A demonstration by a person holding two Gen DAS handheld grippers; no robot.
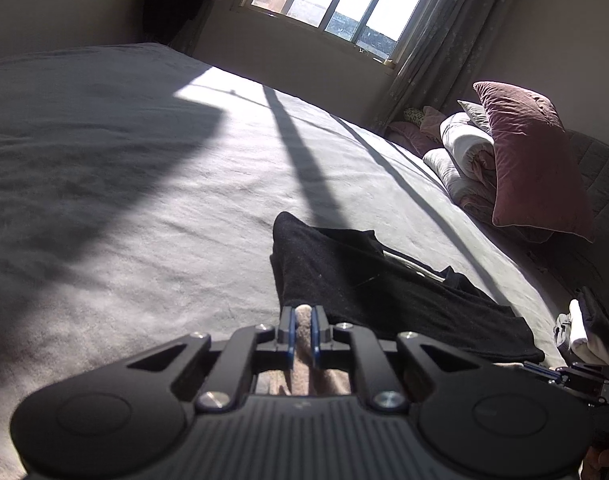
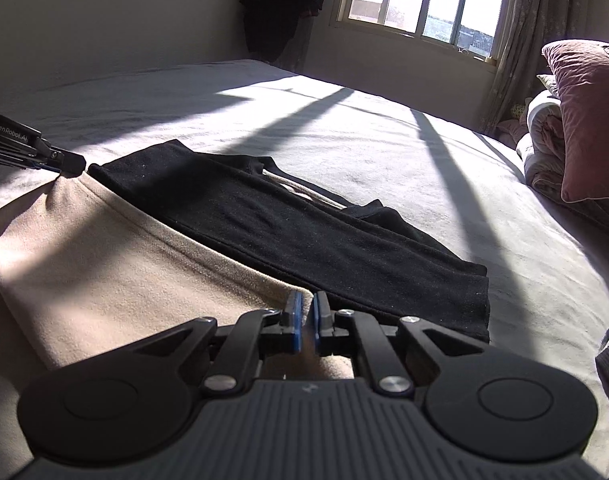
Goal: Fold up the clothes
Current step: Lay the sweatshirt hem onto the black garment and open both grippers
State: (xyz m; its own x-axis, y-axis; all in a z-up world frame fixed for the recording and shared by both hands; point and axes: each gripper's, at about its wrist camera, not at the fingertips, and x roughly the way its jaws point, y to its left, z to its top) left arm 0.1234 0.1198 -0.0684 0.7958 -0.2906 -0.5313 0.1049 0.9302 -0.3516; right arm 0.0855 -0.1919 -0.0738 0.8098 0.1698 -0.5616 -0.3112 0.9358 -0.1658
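Pink cloth (image 1: 303, 322) sits pinched tight in my left hand-held gripper (image 1: 303, 316). My right hand-held gripper (image 2: 307, 312) is clamped on the other corner of the same cloth, right at its edge. I see the pink cloth spread between them on the bed (image 2: 384, 152). A black garment (image 2: 288, 216) lies just past it, touching its far edge. A dark pink pillow (image 1: 532, 160) leans at the bed's right side.

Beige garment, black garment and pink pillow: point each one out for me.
beige garment (image 2: 104, 264), right wrist view, on its flat sunlit middle.
black garment (image 2: 288, 232), right wrist view, on the middle of its folded panel.
pink pillow (image 1: 536, 160), left wrist view, on its front face.
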